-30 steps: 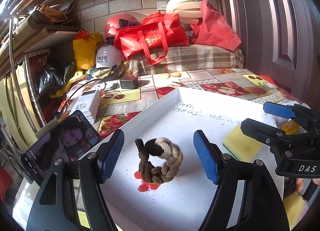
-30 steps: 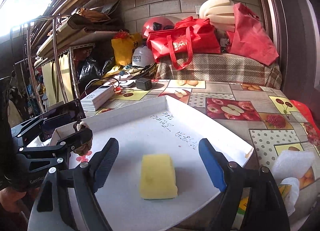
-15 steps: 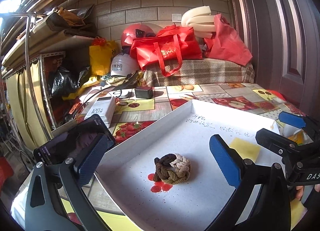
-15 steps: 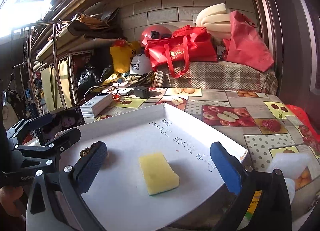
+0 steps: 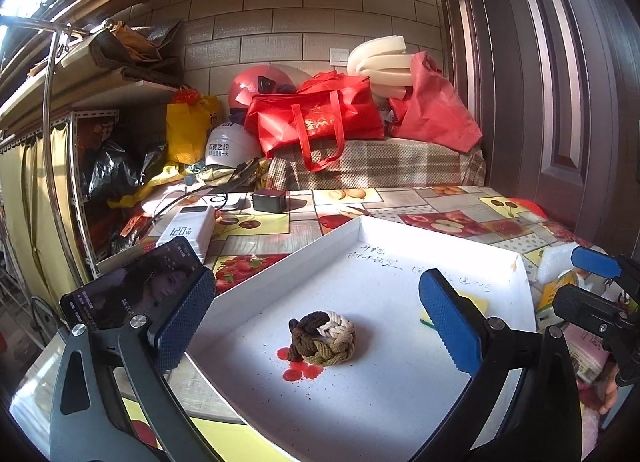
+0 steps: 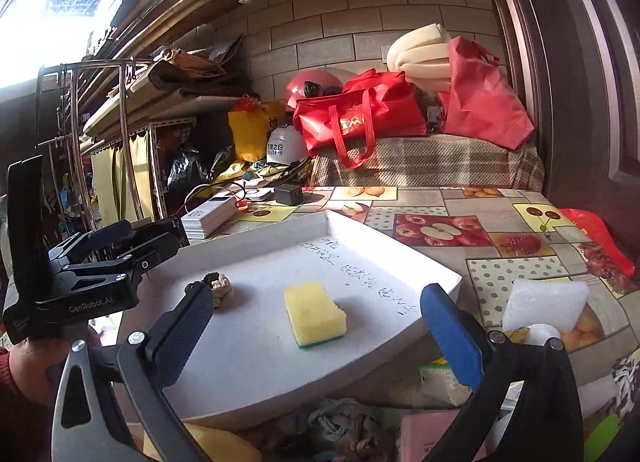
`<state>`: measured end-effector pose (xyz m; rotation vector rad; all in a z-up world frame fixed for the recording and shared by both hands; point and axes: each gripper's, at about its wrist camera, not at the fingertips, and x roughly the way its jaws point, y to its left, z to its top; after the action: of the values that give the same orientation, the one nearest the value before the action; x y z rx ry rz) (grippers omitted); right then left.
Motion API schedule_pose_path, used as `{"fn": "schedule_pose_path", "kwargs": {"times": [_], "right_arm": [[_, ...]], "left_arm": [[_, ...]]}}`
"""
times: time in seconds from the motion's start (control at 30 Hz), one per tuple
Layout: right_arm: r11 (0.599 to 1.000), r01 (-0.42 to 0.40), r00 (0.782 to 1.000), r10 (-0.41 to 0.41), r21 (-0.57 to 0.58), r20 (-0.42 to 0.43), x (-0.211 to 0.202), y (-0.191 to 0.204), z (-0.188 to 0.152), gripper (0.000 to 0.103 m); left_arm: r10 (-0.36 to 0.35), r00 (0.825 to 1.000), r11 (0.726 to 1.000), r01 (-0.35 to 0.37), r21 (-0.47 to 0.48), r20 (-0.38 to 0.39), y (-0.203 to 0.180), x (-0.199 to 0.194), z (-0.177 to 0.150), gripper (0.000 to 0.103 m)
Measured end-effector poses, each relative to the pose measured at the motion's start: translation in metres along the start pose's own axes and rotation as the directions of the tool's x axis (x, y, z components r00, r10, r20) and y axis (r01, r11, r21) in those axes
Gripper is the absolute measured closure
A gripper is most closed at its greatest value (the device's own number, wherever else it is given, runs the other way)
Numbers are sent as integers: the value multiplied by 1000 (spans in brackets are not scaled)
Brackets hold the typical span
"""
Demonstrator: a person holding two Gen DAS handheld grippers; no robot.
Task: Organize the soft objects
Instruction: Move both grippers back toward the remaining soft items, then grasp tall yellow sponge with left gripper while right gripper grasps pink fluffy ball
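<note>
In the left wrist view my left gripper [image 5: 316, 316] stands with its tongs wide apart and empty above the knotted rope ball [image 5: 323, 338], which lies loose at centre frame in the white tray [image 5: 288, 262]; a careless re-approach could roll it onto the red stains [image 5: 298, 370] beside it. In the right wrist view my right gripper [image 6: 316, 332] is likewise spread and empty, with the yellow sponge [image 6: 315, 314] flat in the tray at centre. The foam block [image 6: 546, 298] at right and the soft items at the lower edge sit outside the tray on the crowded fruit-print tablecloth [image 6: 520, 222], so I judge snagging a neighbour the main risk.
</note>
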<state>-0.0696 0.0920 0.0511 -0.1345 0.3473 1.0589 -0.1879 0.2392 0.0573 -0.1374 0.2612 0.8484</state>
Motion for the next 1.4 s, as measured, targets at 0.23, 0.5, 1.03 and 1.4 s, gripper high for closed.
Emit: {"fn": "schedule_pose_path", "kwargs": {"times": [0.23,0.5,1.03,1.4], "right_arm": [[996,-46,999,44,-73,-32,-35,6,-13,0],[984,-163,973,147,-77,-180,-50,6,-27,0],[906,-296,854,108,-304,-510,-7,64,-64,23],[981,-132,883,51,-143,-467,-55,-13,-60,36]], "left_arm": [[-147,989,988,148,49,-34,-26,-26,-8,0],[-234,968,968,240,68,-89,-40,-44,-16,0],[-339,928,936,349,40,-152,-42,-61,-25,1],[-456,864,854,492,166,-216,-71,-68,-29,7]]}}
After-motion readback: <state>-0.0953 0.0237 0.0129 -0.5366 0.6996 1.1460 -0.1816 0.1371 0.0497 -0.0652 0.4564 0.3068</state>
